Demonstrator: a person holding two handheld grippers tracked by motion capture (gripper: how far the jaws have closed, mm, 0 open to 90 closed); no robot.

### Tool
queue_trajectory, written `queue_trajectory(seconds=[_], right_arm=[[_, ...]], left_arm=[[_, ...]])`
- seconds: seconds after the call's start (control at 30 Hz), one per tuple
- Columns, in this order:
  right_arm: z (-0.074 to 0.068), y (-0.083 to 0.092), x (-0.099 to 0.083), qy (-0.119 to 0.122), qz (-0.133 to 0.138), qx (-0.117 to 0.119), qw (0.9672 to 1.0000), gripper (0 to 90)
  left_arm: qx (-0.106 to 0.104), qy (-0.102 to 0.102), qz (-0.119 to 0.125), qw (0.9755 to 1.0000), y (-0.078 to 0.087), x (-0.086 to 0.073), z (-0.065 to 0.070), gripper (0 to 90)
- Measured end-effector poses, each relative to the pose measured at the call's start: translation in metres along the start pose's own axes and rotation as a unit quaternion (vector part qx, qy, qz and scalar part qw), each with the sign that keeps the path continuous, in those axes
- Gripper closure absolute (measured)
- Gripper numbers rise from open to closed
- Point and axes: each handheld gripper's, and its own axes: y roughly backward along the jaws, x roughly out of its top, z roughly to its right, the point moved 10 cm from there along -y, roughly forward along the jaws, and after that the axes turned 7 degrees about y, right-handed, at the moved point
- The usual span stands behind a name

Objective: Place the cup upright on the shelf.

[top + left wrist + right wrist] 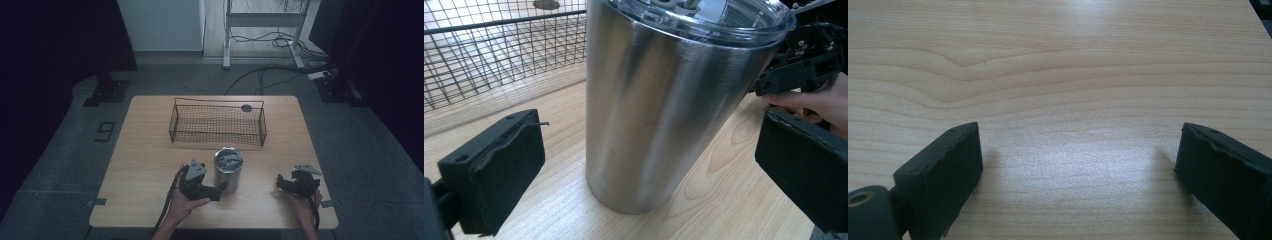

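High view – tumbler: the steel tumbler (228, 169) stands upright on the counter (150, 165), near the person's edge, in front of the wire basket (218, 124) and apart from it.
High view – left tool: the left tool (216, 190) sits just beside the tumbler's left flank, lying level and aimed at the wall of the cup.
High view – right tool: the right tool (282, 182) rests well apart to the right, low over bare wood.
Left gripper view – jaws: spread to their widest, one pad (504, 165) on each side of the tumbler (659, 110), a clear gap both ways, nothing gripped.
Left gripper view – lid: a clear lid (719, 20) caps the cup; the basket mesh (499, 50) shows behind, and the other hand (819, 100) farther off.
Left gripper view – how to do it well: I'd push in until the wall sits deep between the pads, centre it, and close around mid-height, not at the lid.
Left gripper view – risk: smooth, tapered steel looks slippery; a grip near the base could let it tip or slide.
Right gripper view – jaws: wide apart, only wood grain (1058, 75) between them, holding nothing.
Right gripper view – advice: keep it parked there, out of the lift path.
Step in hand: my read is a grasp about to begin, likely for the basket.
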Motion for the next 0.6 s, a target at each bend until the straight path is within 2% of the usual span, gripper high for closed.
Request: queue_trajectory(seconds=[0.43, 0.6], right_arm=[[0.0, 0.0, 0.0, 0.0, 0.0, 0.0, 1.0, 4.9], [0.0, 0.0, 0.0, 0.0, 0.0, 0.0, 1.0, 4.9]], left_arm=[[0.004, -0.011, -0.015, 0.9998, -0.02, 0.003, 0.007, 0.1], [0.013, -0.012, -0.021, 0.9996, -0.029, 0.004, 0.007, 1.1]])
